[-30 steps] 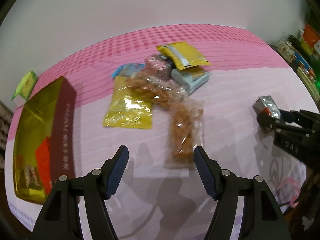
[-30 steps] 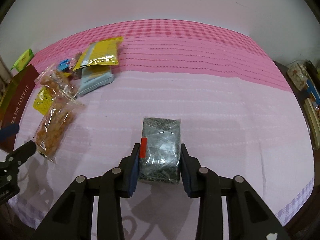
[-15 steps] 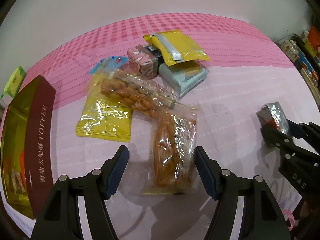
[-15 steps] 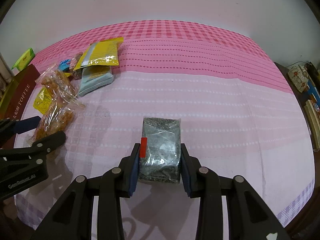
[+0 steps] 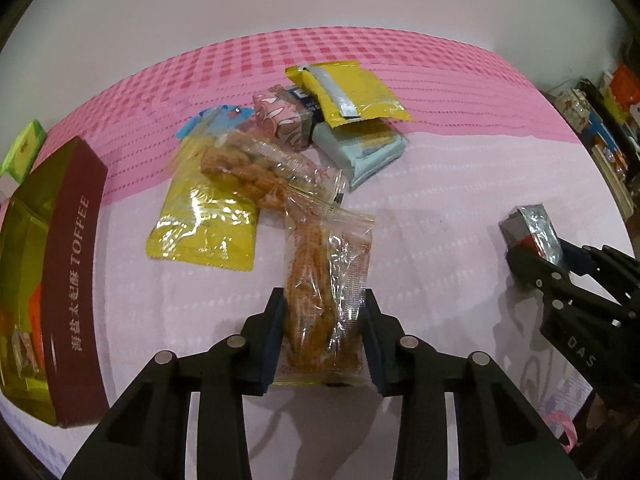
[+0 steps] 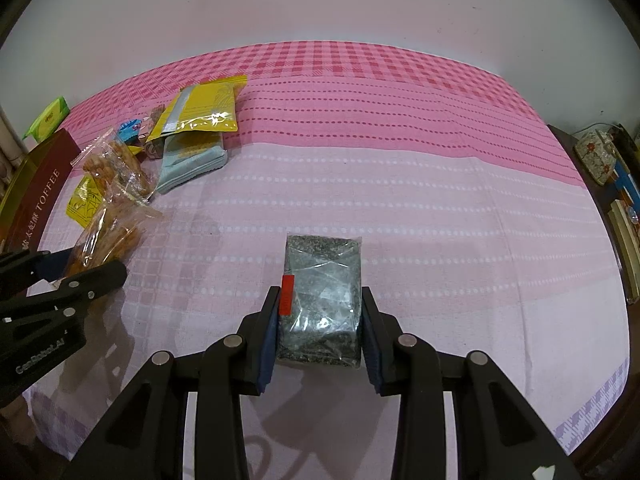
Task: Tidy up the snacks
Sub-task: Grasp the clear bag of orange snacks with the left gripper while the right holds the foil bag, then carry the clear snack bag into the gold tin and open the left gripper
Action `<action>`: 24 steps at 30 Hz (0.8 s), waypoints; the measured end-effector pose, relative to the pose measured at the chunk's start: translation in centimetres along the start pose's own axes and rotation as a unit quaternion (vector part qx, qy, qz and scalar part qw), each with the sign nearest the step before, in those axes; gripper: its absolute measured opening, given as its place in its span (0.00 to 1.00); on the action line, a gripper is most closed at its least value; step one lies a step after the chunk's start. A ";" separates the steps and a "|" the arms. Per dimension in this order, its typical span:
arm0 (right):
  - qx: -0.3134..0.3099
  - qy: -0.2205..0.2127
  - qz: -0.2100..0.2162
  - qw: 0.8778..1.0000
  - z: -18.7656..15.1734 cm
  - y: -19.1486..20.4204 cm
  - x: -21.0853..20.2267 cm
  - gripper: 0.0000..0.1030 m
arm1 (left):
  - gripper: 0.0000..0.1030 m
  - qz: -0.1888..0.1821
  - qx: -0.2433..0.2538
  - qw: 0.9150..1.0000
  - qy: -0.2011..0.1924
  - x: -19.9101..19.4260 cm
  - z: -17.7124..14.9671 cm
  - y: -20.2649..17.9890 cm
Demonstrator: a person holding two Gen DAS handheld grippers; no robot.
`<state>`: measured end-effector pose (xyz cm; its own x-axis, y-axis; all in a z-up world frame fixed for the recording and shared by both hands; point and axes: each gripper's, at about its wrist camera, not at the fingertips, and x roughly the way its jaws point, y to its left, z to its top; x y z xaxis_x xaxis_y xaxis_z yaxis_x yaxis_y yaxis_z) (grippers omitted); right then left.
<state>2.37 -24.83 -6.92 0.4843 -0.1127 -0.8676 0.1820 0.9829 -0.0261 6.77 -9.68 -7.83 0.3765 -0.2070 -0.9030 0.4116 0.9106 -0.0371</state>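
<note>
My left gripper (image 5: 323, 334) is shut on a clear bag of orange snacks (image 5: 326, 296), which also shows in the right wrist view (image 6: 106, 240). My right gripper (image 6: 320, 336) is shut on a silver-grey foil packet (image 6: 322, 300) with a red sticker, seen at the right of the left wrist view (image 5: 530, 232). A pile of snacks lies beyond: a second clear bag of fried pieces (image 5: 256, 168), a yellow pouch (image 5: 204, 228), a pink wrapped box (image 5: 282, 120), a pale blue pack (image 5: 360, 152) and a yellow and silver pouch (image 5: 352, 92).
A maroon and gold TOFFEE box (image 5: 52, 264) lies at the left with small items inside. A green packet (image 5: 22, 152) sits behind it. The pink checked cloth (image 6: 400, 120) covers the table. Shelves with boxes (image 5: 604, 120) stand past the right edge.
My left gripper moved forward over the clear bag of orange snacks and closed on it. The right gripper kept hold of the foil packet and barely moved.
</note>
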 end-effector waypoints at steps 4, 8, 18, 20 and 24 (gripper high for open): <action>0.000 0.000 0.000 1.000 0.0 0.0 0.0 0.32 | 0.36 0.004 0.001 1.000 -0.004 -1.1 -0.5 0.4; 0.000 0.000 -0.001 1.000 0.0 -0.1 0.0 0.32 | 0.36 -0.004 -0.001 1.000 -0.013 -3.0 -1.0 1.1; 0.002 0.002 -0.006 1.000 0.2 0.0 0.1 0.32 | 0.36 -0.007 -0.036 0.998 -0.040 -8.4 -1.0 5.6; 0.002 0.002 -0.007 1.000 0.2 0.1 0.2 0.32 | 0.36 0.002 -0.047 0.998 -0.050 -9.6 -0.9 7.3; 0.002 0.003 -0.008 1.000 0.1 0.1 0.2 0.32 | 0.36 0.020 -0.066 0.996 -0.059 -10.9 -0.9 10.7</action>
<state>2.56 -24.72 -7.03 0.4766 -0.1281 -0.8697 0.1937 0.9803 -0.0382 6.31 2.60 1.25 0.4889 -0.2032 -0.8483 0.2840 0.9566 -0.0654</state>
